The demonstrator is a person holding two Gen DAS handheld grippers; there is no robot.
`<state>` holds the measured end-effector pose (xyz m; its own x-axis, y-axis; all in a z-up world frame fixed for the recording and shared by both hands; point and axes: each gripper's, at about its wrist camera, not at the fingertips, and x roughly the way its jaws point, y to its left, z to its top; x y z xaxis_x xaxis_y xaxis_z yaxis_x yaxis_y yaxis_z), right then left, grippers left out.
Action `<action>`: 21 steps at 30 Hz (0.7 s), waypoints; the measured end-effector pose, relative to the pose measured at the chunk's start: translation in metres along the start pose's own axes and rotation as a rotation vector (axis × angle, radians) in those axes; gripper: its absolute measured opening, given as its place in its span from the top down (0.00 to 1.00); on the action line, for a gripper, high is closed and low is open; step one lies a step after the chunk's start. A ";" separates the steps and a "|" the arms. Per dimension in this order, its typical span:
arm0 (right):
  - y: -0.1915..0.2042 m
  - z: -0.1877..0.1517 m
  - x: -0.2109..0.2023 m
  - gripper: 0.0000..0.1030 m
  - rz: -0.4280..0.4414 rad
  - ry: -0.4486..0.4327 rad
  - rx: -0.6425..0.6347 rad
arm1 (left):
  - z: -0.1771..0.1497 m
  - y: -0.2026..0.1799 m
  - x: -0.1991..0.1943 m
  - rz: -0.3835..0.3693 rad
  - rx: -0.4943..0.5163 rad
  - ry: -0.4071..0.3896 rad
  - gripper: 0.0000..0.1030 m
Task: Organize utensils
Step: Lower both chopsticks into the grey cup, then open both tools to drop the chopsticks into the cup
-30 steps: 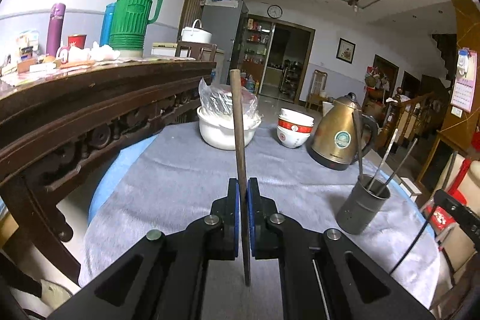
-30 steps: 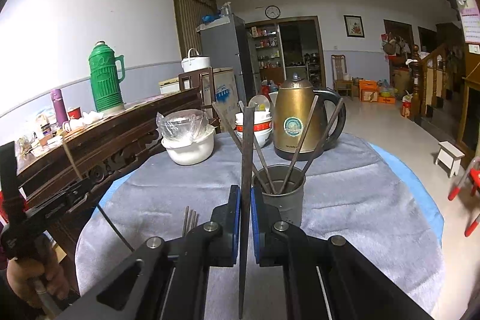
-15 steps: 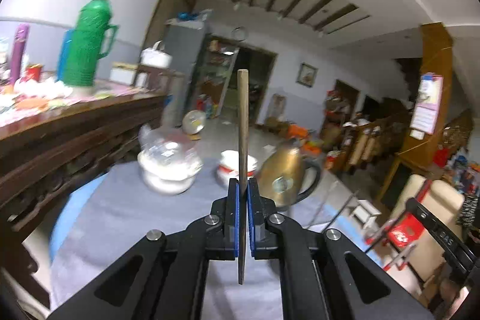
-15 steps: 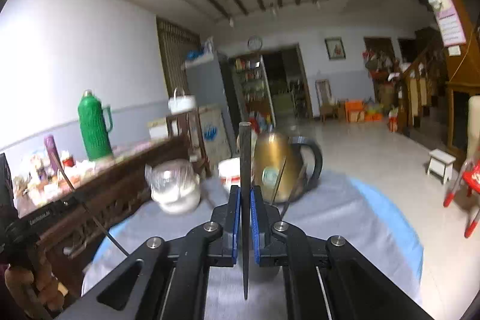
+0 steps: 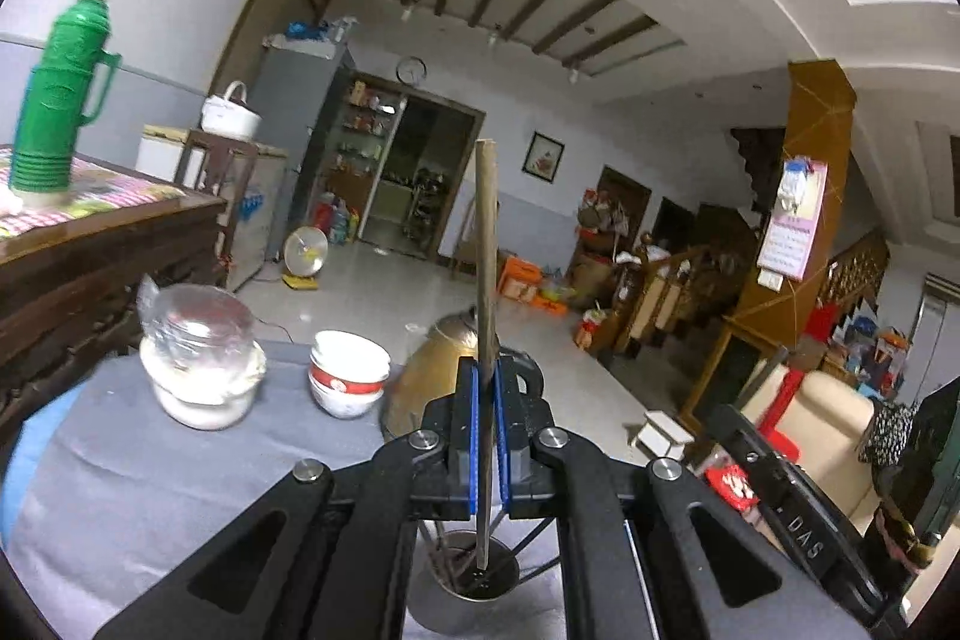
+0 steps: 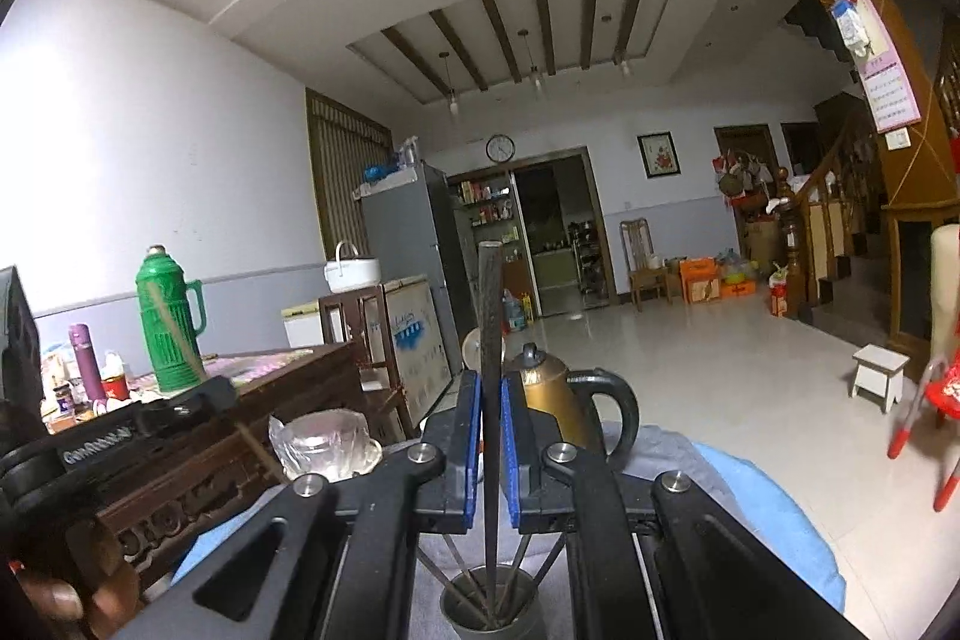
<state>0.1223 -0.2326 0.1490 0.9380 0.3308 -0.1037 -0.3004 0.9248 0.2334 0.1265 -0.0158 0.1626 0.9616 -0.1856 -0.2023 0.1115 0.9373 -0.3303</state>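
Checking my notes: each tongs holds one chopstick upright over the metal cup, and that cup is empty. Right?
Not quite: the metal cup already holds several chopsticks, as the right wrist view shows. Both the left tongs and the right tongs do grip a chopstick upright above it.

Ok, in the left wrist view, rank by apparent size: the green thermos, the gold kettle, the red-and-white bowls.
1. green thermos, tallest in frame.
2. gold kettle, though the gripper hides part of it, so its place against the thermos is unsure.
3. red-and-white bowls, smallest.
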 end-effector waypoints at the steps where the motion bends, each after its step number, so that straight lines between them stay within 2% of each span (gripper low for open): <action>1: -0.001 -0.003 0.006 0.93 -0.002 0.013 0.003 | -0.002 -0.001 0.007 -0.005 0.003 0.013 0.95; 10: -0.017 -0.026 0.037 0.93 -0.029 0.102 0.013 | -0.019 0.001 0.078 0.044 0.034 0.119 0.95; 21: -0.023 -0.045 0.054 0.93 -0.020 0.174 0.020 | -0.049 -0.004 0.109 0.056 0.080 0.228 0.95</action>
<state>0.1721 -0.2269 0.0942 0.8993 0.3413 -0.2735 -0.2766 0.9282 0.2488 0.2185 -0.0538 0.0966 0.8861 -0.1864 -0.4244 0.0880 0.9666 -0.2408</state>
